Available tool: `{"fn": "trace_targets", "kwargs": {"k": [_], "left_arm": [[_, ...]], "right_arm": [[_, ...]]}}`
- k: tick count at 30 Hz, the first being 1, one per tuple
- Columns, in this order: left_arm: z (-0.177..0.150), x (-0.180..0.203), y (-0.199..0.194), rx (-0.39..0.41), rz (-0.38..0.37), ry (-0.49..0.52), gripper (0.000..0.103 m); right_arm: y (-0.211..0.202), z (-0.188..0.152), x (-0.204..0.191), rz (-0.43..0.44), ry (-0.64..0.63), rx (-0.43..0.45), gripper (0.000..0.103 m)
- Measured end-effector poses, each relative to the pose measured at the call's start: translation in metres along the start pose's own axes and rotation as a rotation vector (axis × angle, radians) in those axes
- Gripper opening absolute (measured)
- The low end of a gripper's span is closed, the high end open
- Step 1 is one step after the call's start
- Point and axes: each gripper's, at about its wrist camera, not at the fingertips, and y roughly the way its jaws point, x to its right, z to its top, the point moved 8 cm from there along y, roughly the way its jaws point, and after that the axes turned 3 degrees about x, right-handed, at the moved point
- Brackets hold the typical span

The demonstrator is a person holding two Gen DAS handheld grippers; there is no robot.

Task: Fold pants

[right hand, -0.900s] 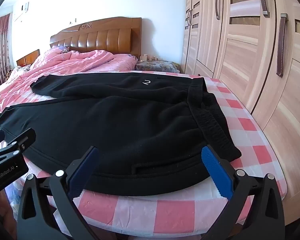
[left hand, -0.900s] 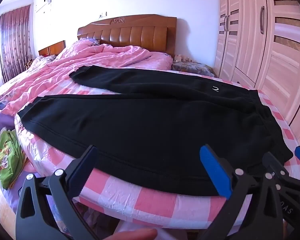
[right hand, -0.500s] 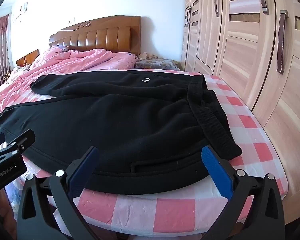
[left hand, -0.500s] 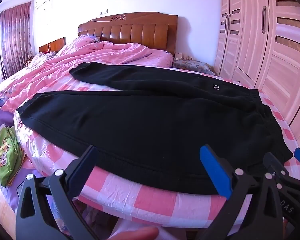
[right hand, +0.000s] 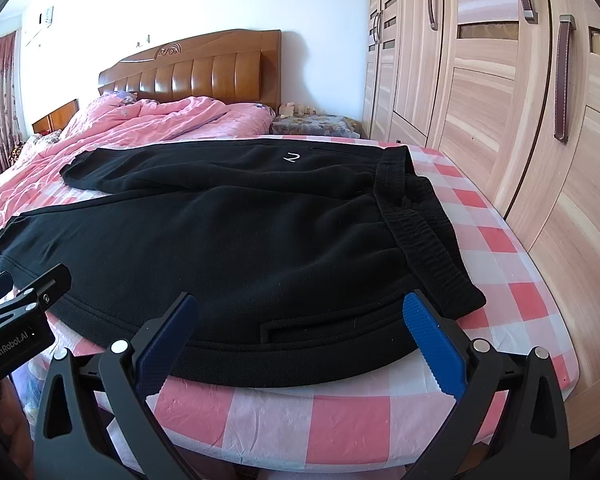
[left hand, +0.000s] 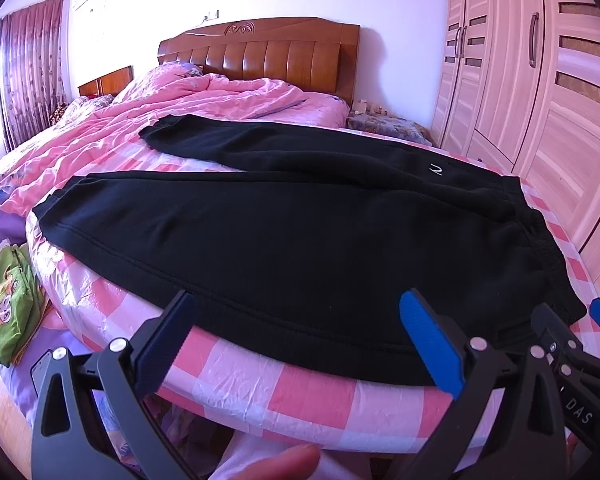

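Black pants (left hand: 300, 232) lie spread flat on the pink checked bed (left hand: 300, 396), legs to the left, waistband (right hand: 420, 224) to the right, a small white logo (right hand: 291, 157) on the far leg. My left gripper (left hand: 296, 320) hovers open over the near hem of the pants with nothing between its blue pads. My right gripper (right hand: 300, 320) is also open, over the near edge by a pocket slit (right hand: 332, 326), close to the waistband corner. The right gripper's tip (left hand: 556, 340) shows at the right of the left wrist view; the left gripper (right hand: 24, 300) shows at the left of the right wrist view.
A crumpled pink quilt (left hand: 148, 120) lies at the far left before a wooden headboard (left hand: 268, 52). A tall wardrobe (right hand: 500, 100) stands close along the right side. A green printed bag (left hand: 4, 292) sits low at the left. A fingertip (left hand: 284, 460) shows below.
Both grippers have risen and tilted slightly, so the pants sit a little lower in each view. Nothing was taken hold of; the pants lie unmoved.
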Motion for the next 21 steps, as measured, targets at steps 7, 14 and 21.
{"fn": "trace_targets", "kwargs": {"k": [7,14,21], "left_arm": [[-0.0004,-0.0001,-0.0005,-0.002,0.000,-0.001,0.102],[-0.0018,0.0009,-0.0002,-0.007,0.003,0.008,0.102],[-0.0020,0.0037,0.0000,-0.007,0.000,0.019,0.102]], "right_arm": [[0.0019,-0.0009,0.0002,0.002,0.002,-0.002,0.099],[0.0023,-0.0022,0.0008,0.007,0.011,-0.008,0.099],[0.0032,-0.0037,0.0031,0.010,0.020,-0.012,0.099]]}}
